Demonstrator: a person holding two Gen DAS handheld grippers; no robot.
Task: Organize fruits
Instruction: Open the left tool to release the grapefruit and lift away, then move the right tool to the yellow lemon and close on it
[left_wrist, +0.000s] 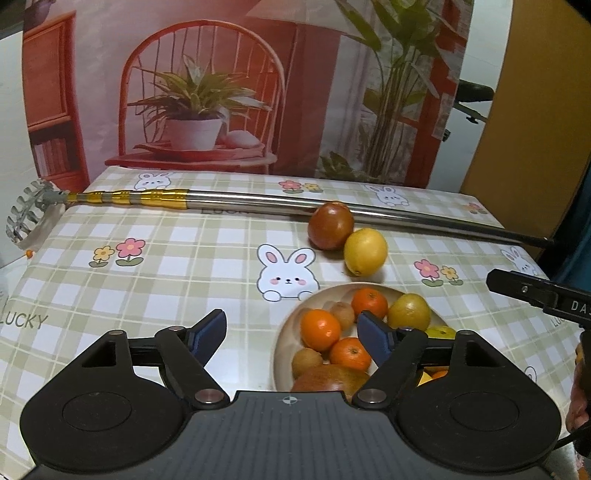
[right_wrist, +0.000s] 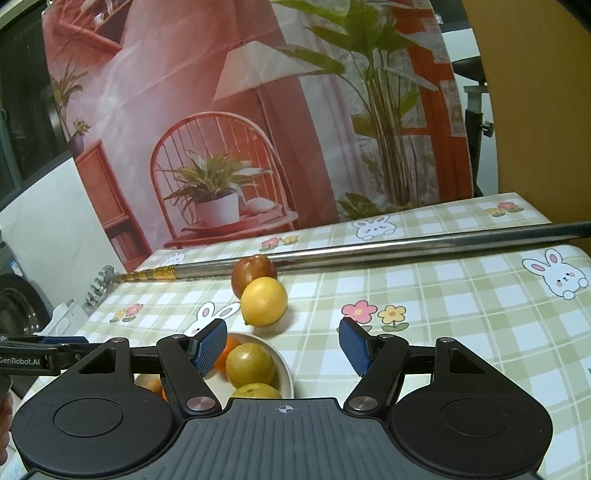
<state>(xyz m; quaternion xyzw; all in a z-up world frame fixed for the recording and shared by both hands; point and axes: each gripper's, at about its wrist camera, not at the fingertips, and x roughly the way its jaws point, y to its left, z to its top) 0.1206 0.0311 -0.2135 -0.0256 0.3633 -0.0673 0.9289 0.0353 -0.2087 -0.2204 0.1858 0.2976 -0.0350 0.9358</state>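
Note:
A beige plate (left_wrist: 282, 354) holds several fruits: oranges (left_wrist: 320, 329), kiwis (left_wrist: 342, 314), a yellow-green fruit (left_wrist: 409, 312) and a reddish one (left_wrist: 328, 378). Beyond it on the checked tablecloth lie a lemon (left_wrist: 365, 252) and, touching it, a dark red round fruit (left_wrist: 330, 226). My left gripper (left_wrist: 291, 326) hangs open over the plate's left side, with nothing between its pads. My right gripper (right_wrist: 282, 339) is open and empty above the plate's (right_wrist: 286, 373) right rim, with the lemon (right_wrist: 264, 301) and the red fruit (right_wrist: 253, 275) just ahead.
A long metal pole (left_wrist: 258, 201) with a gold section and a toothed head (left_wrist: 26, 218) lies across the back of the table, right behind the red fruit. A printed backdrop stands behind the far table edge. The pole (right_wrist: 406, 247) overhangs the table's right side.

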